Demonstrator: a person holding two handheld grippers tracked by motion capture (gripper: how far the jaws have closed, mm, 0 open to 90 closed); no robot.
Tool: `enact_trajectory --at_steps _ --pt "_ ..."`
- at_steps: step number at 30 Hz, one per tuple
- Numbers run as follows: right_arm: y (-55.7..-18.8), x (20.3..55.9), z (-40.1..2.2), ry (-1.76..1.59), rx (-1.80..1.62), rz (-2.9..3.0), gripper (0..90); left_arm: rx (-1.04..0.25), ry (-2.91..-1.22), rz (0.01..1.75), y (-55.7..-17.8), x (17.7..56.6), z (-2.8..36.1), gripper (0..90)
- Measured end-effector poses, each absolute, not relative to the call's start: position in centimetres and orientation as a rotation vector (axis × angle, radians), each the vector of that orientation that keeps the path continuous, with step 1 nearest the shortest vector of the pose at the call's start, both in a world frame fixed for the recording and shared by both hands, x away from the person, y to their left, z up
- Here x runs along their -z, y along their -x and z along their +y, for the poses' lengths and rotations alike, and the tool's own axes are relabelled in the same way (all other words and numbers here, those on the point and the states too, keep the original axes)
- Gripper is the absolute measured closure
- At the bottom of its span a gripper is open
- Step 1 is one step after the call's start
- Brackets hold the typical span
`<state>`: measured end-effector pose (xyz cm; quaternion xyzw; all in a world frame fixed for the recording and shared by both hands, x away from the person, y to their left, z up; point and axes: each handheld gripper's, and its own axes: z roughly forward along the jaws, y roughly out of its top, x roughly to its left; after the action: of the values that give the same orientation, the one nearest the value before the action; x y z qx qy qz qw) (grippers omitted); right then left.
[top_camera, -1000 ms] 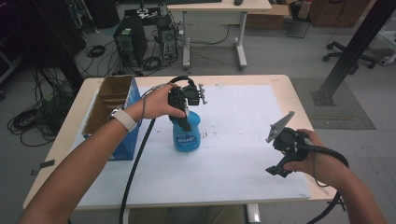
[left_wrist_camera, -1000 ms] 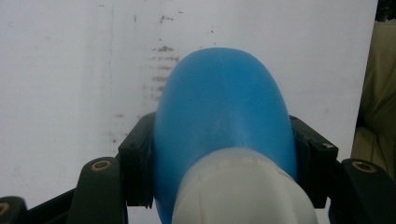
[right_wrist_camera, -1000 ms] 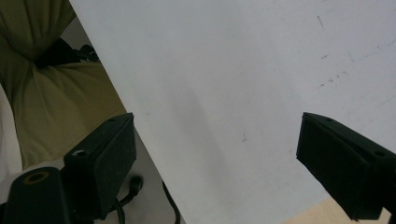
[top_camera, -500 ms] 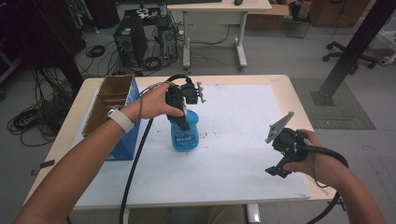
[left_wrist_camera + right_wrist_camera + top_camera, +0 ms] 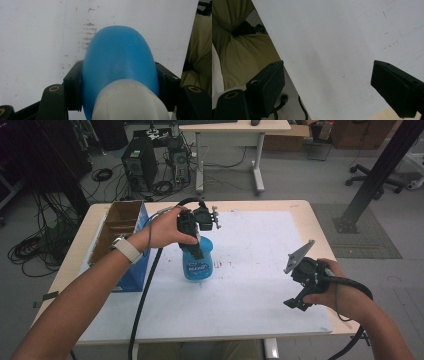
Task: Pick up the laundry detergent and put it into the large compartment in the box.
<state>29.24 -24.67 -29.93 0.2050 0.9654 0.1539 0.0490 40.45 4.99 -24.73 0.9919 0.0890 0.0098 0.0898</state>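
From the high view, a person is sitting at the counter (image 5: 260, 205), which is covered by a white sheet (image 5: 250, 285). The left hand (image 5: 162, 227) is holding the left gripper (image 5: 196, 249) over a blue bottle (image 5: 198, 262), and this gripper is grasping the bottle near its top. The bottle is standing upright on the sheet, a little left of the middle of the counter. A box (image 5: 120, 245), brown inside and blue outside, is sitting at the left edge of the counter, just beside the left forearm. A watch (image 5: 126, 249) is showing on the left wrist. The right hand (image 5: 332, 287) is holding the right gripper (image 5: 294, 302) low over the right part of the sheet, well apart from the bottle. Behind the counter, a computer (image 5: 140, 162) and many cables are lying on the floor.

In the left gripper view, the two black jaws are pressing on both sides of the bottle (image 5: 120, 62), below its white cap (image 5: 130, 100). The sheet (image 5: 37, 37) under it is carrying some small brown marks.

In the right gripper view, the right gripper (image 5: 327, 82) is standing released, with its jaws wide apart and nothing between them. Below it the sheet (image 5: 332, 37) is lying, and the trousers (image 5: 244, 57) of the person are showing at the left.
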Motion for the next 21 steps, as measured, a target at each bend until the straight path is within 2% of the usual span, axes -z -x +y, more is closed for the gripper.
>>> enact_trajectory --at_steps 21 --pt "-29.1 29.7 -24.3 -0.594 -0.476 2.941 12.3 -0.024 -2.923 0.449 -39.3 22.2 5.1 37.4"
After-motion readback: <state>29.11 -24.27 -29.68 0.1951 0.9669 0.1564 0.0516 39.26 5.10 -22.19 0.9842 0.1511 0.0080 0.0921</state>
